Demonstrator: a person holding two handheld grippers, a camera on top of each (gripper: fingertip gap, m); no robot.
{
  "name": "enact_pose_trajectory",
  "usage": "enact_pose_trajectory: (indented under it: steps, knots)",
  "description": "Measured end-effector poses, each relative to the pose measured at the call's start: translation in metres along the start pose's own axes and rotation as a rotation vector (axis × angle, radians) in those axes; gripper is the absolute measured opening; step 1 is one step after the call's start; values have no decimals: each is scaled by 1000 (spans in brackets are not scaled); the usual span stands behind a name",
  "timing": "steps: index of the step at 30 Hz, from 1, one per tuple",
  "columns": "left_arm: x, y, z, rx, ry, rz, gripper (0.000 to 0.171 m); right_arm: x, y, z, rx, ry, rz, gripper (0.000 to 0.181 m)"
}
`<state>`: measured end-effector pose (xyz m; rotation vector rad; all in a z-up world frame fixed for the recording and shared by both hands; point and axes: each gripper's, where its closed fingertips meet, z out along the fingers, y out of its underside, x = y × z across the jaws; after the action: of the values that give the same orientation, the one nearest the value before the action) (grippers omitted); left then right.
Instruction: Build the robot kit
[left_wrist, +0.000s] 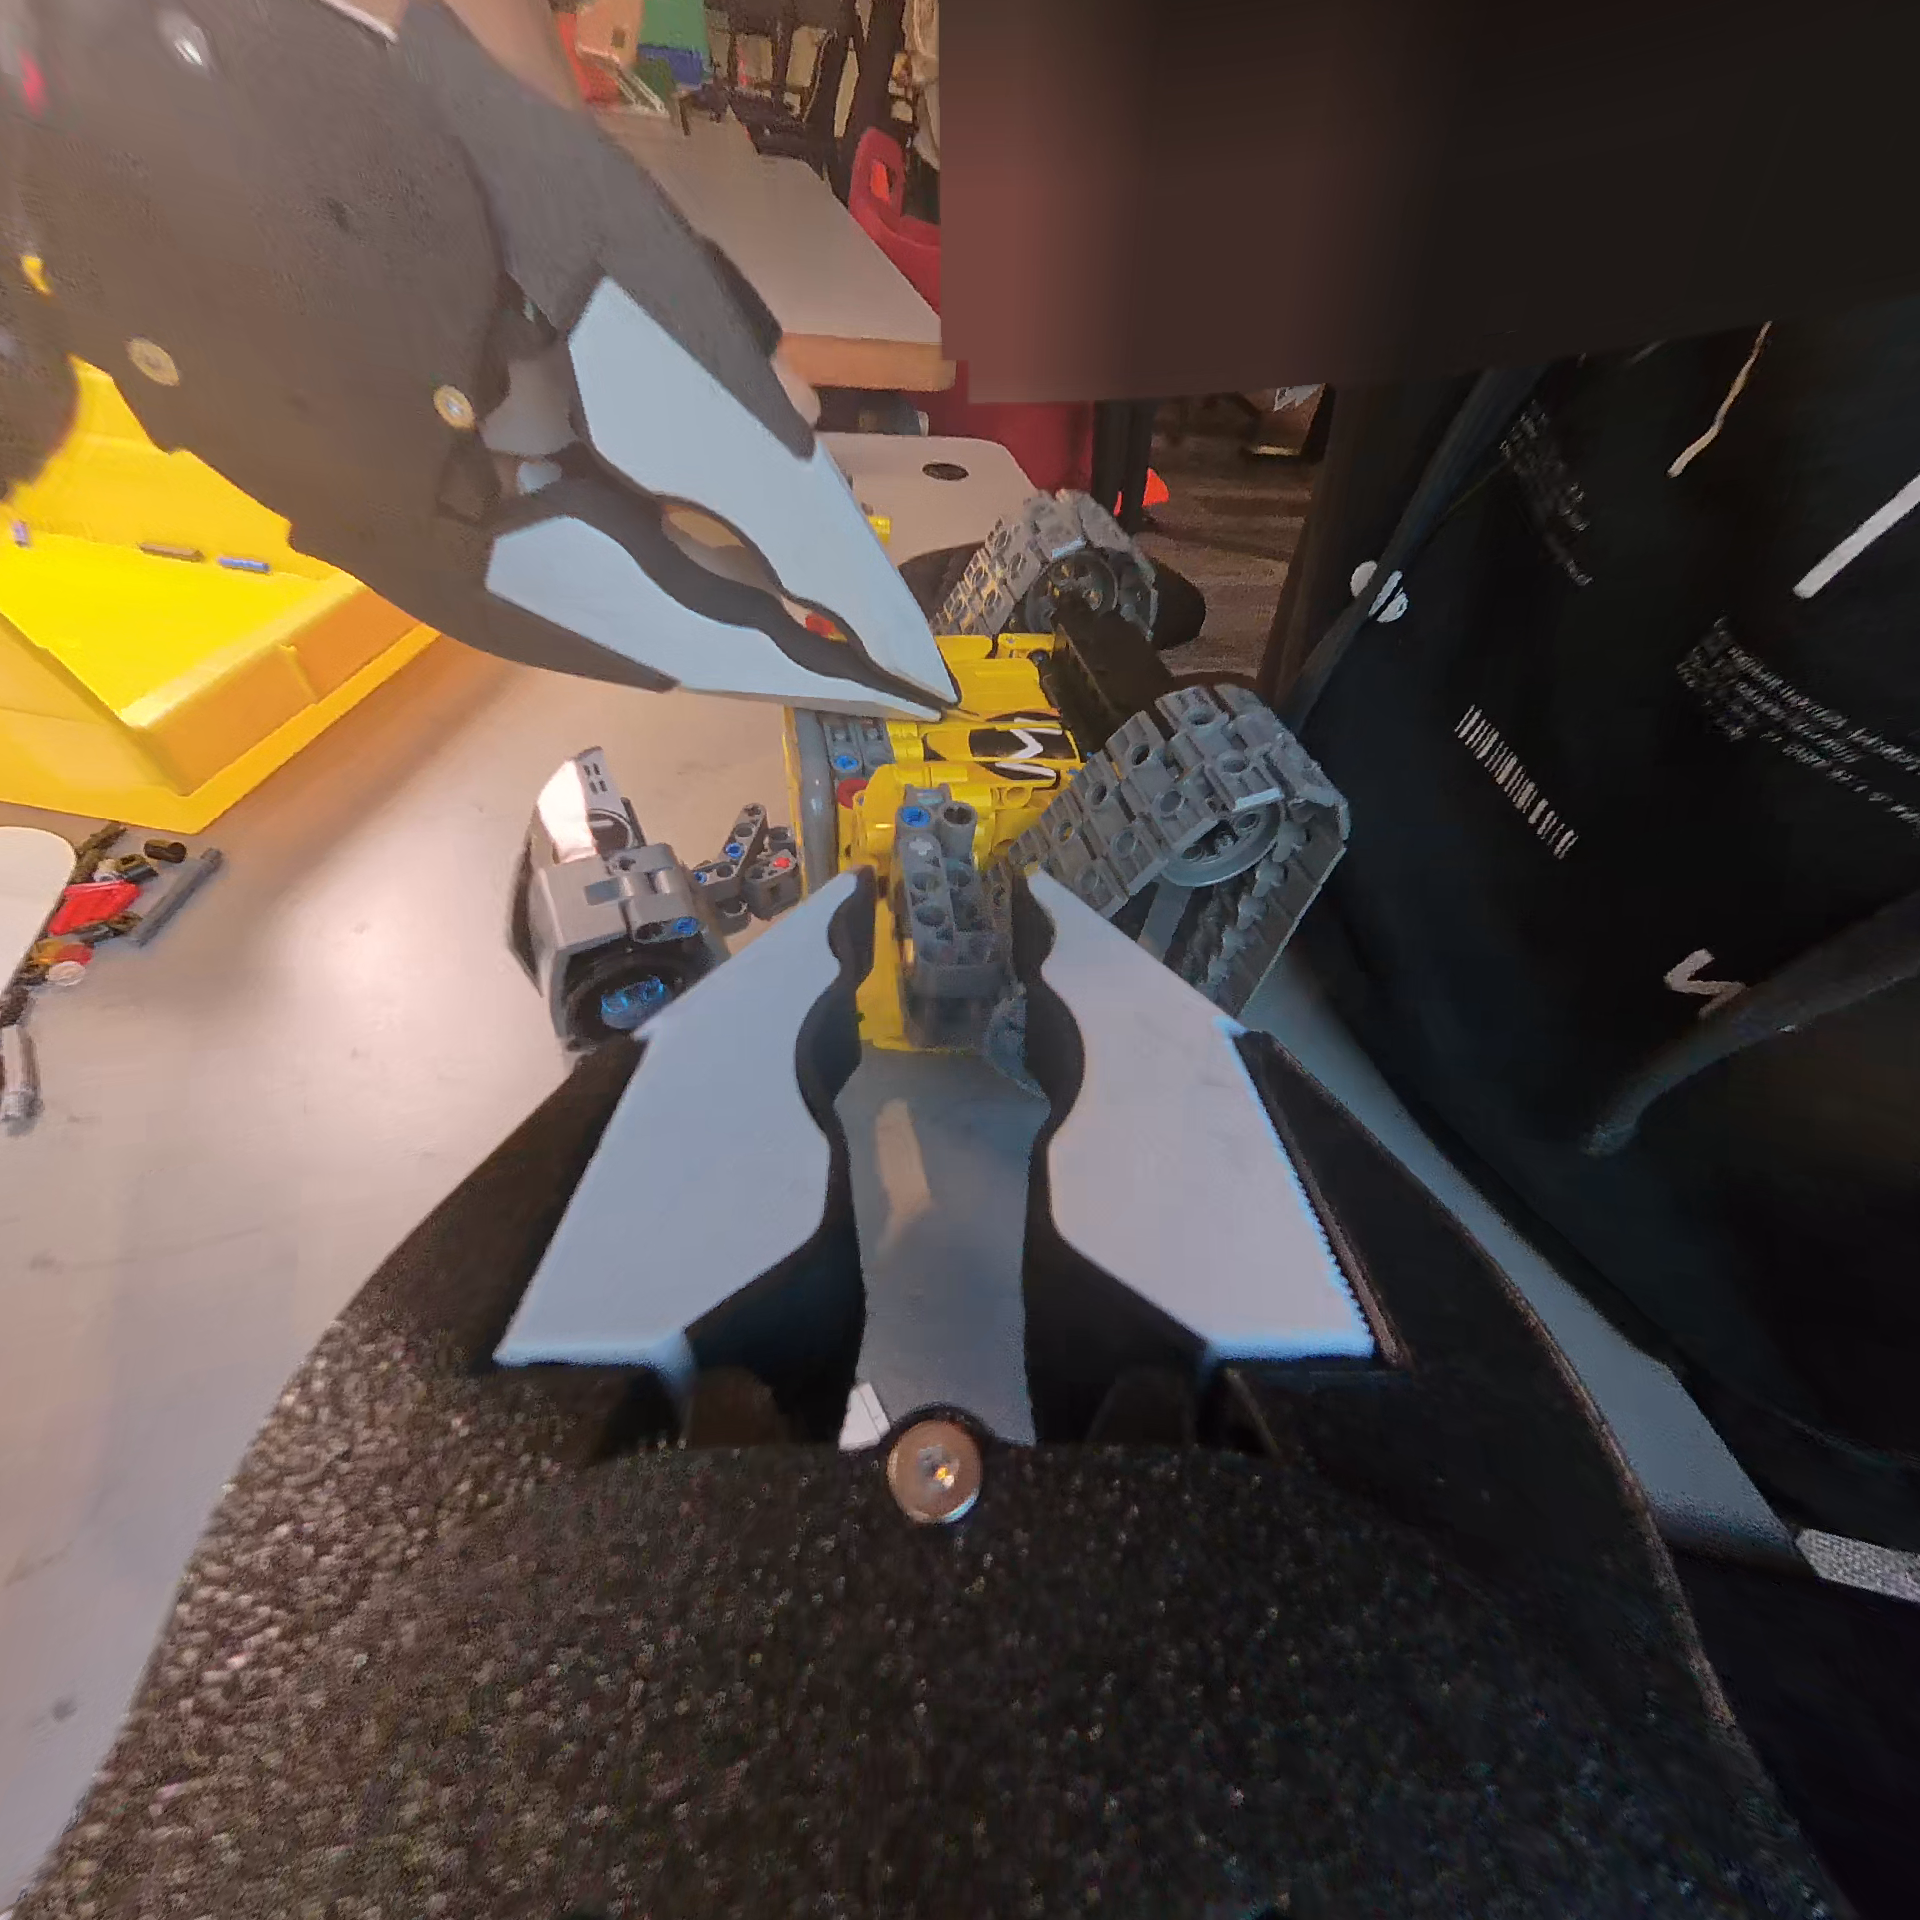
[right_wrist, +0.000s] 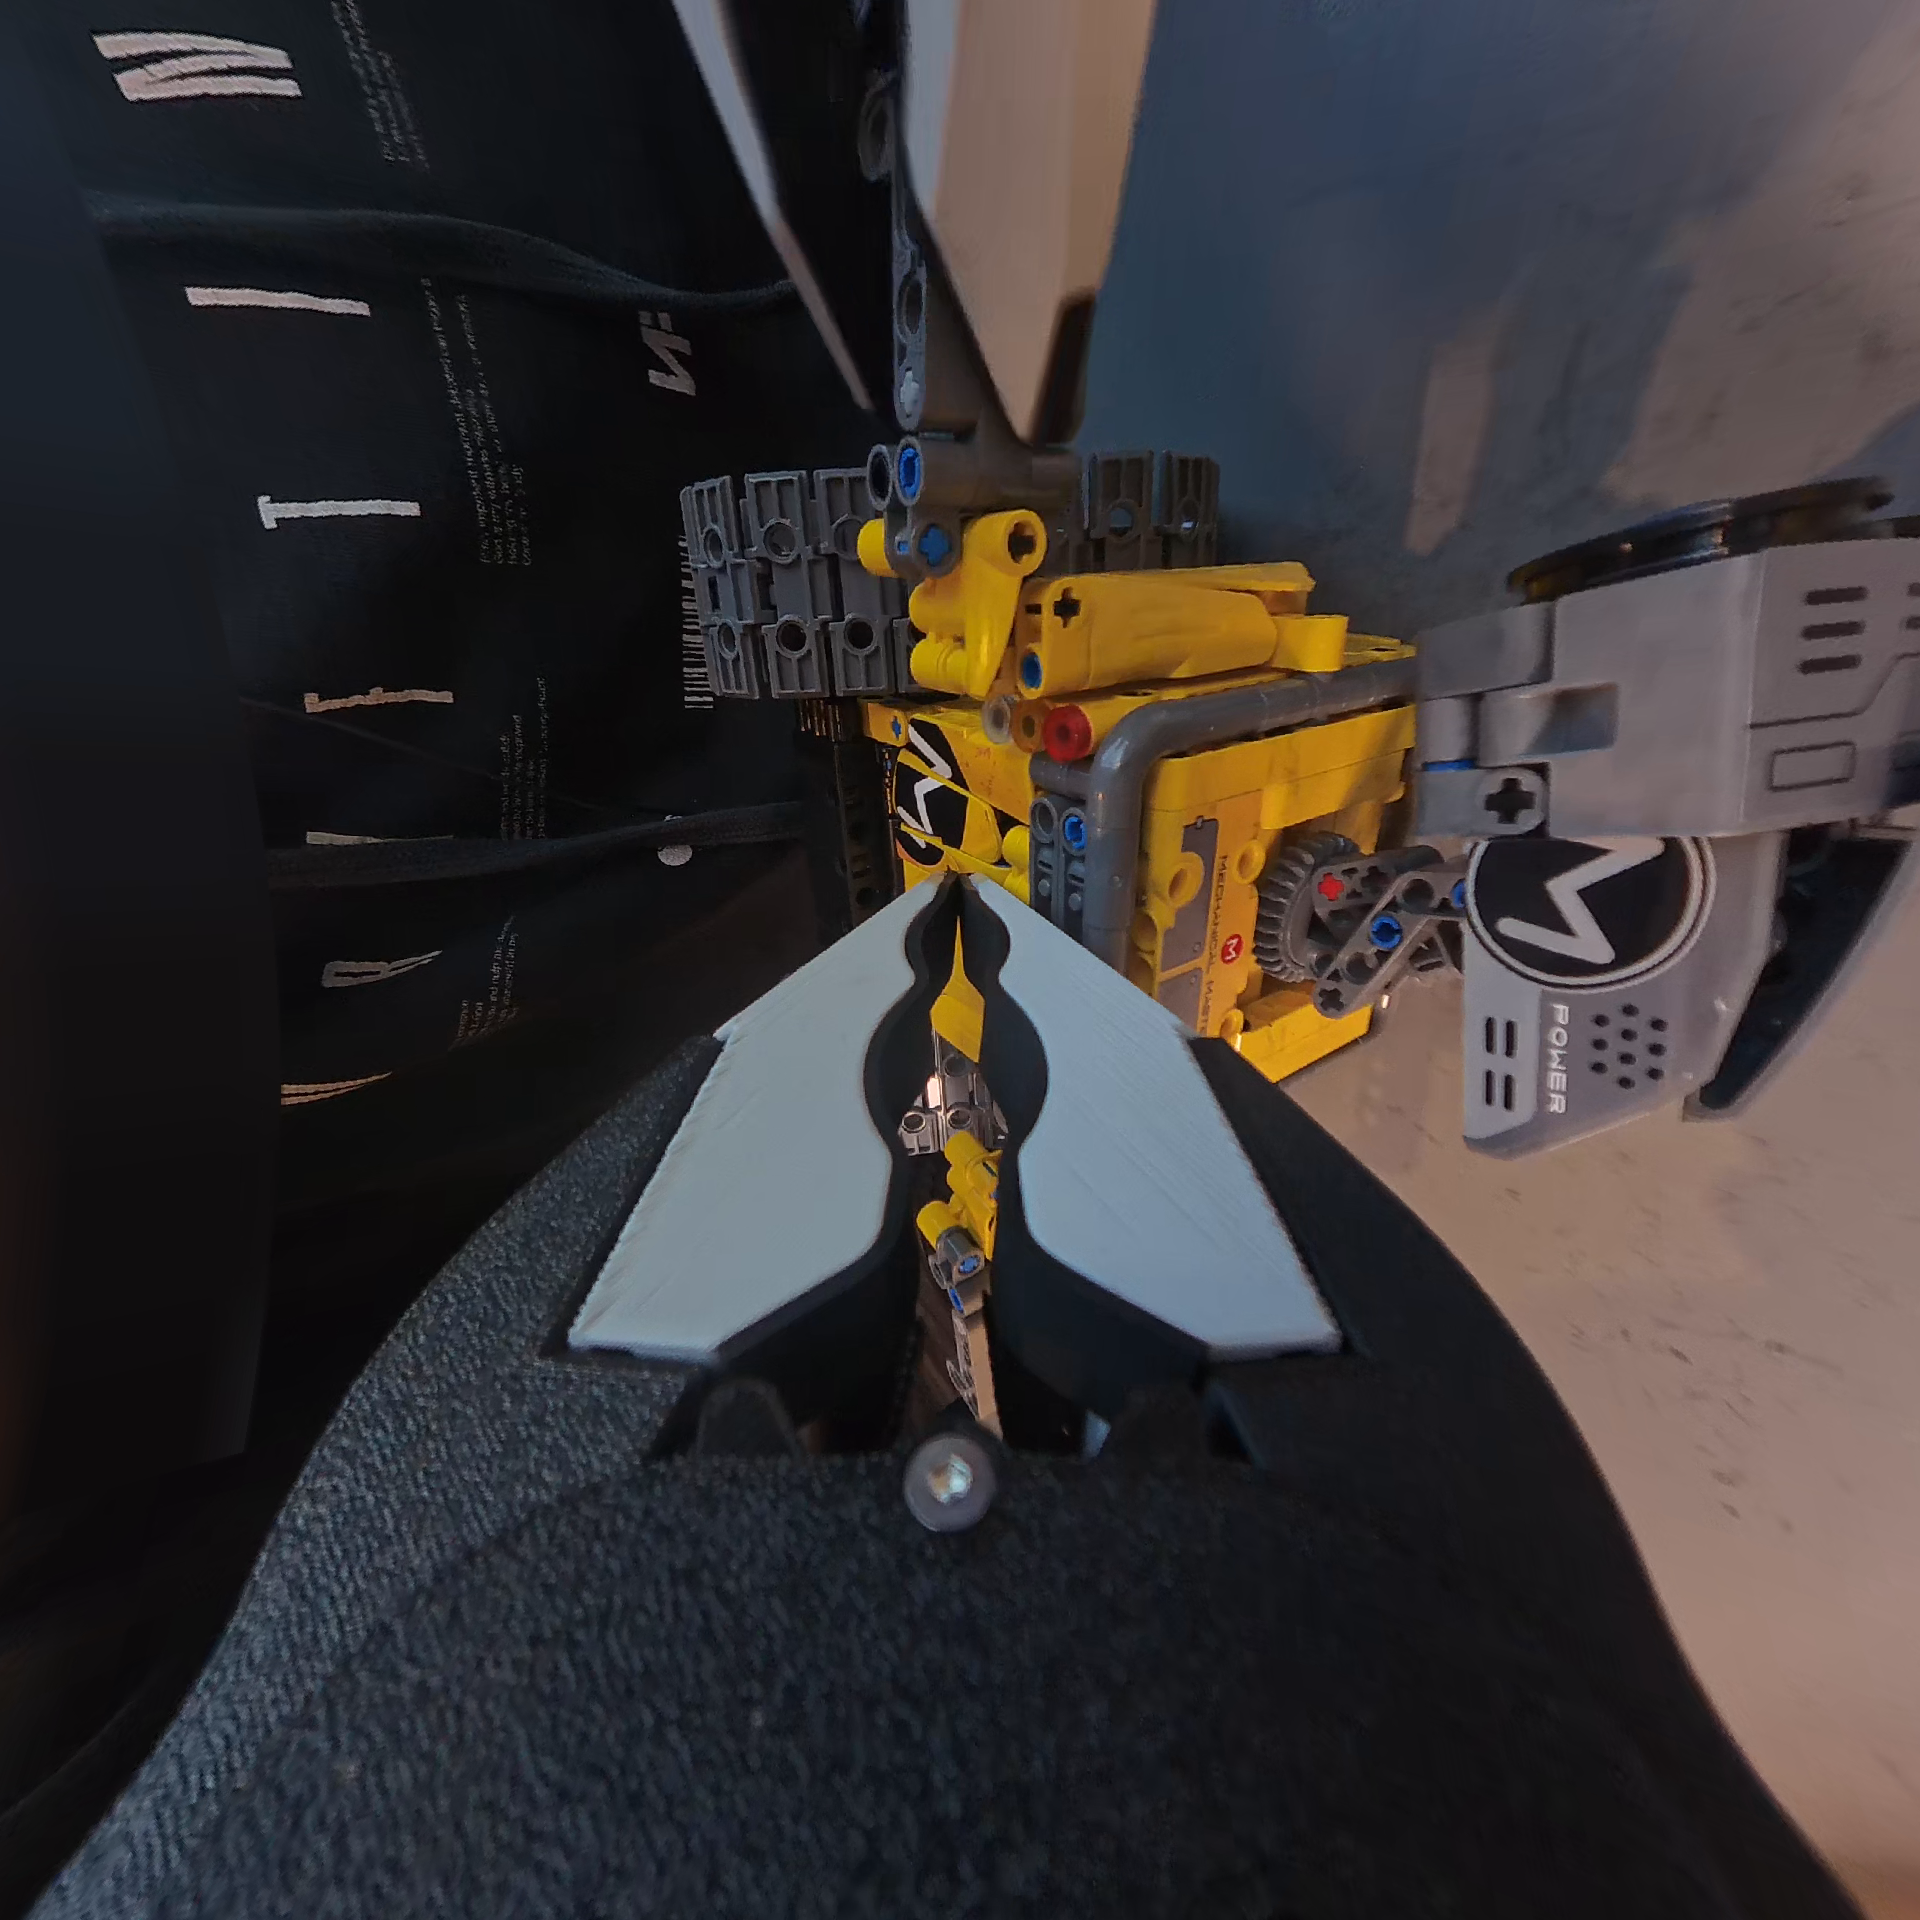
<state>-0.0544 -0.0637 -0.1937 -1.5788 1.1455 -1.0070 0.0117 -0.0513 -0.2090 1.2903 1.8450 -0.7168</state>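
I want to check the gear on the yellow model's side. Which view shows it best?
The right wrist view: the dark gear faces the camera, beside the grey motor block. The left wrist view does not show it.

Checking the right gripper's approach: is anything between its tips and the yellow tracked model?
Nothing visible. The right gripper, closed, has its tips against the yellow tracked model. The grey motor block lies off to the side, and the left gripper grips the model's grey beam stack at another end.
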Motion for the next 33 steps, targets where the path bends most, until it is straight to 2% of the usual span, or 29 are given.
enact_pose_trajectory:
  steps: [5,7,10,15,20,33]
  knots:
    - [-6,-38,-19,48,-96,64,23,0,0,0,0,5,-3,0]
    - [-4,-54,-10,45,-118,93,16,0,0,0,1,5,-4,0]
    - [7,-63,20,-36,-91,125,6,0,0,0,4,5,-5,0]
    - [23,-46,67,-267,-12,165,0,0,0,0,9,4,-8,0]
    - [26,-25,82,-444,23,186,0,0,0,0,11,1,-12,0]
    - [28,-8,81,-577,57,249,0,1,0,0,9,14,-8,0]
